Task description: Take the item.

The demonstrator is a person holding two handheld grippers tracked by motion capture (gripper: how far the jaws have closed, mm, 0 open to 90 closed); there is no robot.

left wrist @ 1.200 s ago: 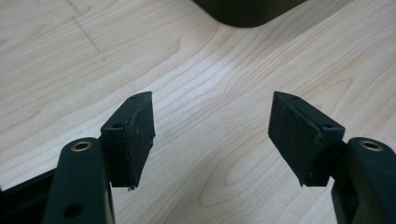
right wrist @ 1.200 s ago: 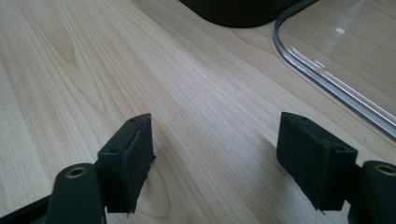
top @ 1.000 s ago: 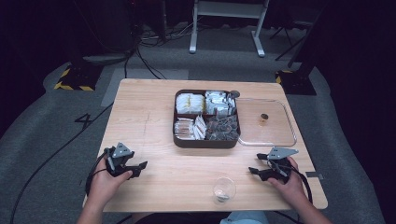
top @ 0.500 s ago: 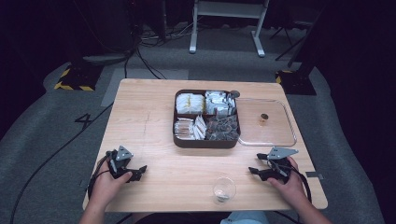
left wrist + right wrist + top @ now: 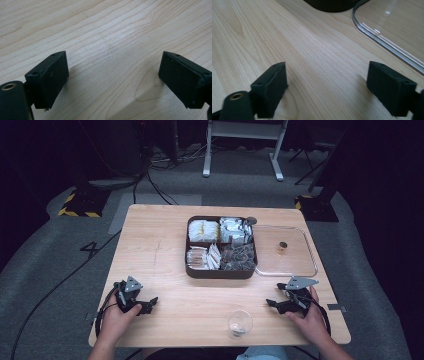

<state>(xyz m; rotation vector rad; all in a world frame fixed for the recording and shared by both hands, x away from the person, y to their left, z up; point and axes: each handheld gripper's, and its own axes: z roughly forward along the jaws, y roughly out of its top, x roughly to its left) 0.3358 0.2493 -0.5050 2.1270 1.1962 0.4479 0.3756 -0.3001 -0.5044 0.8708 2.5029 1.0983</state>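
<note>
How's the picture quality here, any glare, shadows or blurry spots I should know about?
High view: the table is brightly lit while the floor around it falls into near black; the clear lid is faint. Left gripper view: wood grain sharp, soft shadows spreading under the open left gripper, near corner blurred. Right gripper view: white glare streaks along the lid's rim, right gripper slightly soft.

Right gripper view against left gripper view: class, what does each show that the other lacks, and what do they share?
The right gripper view alone shows the clear lid's rim and a corner of the dark compartment tray. The left gripper view adds nothing of its own beyond its own left claw. Both share bare wooden table between wide-open black jaws; the right claw holds nothing either.
</note>
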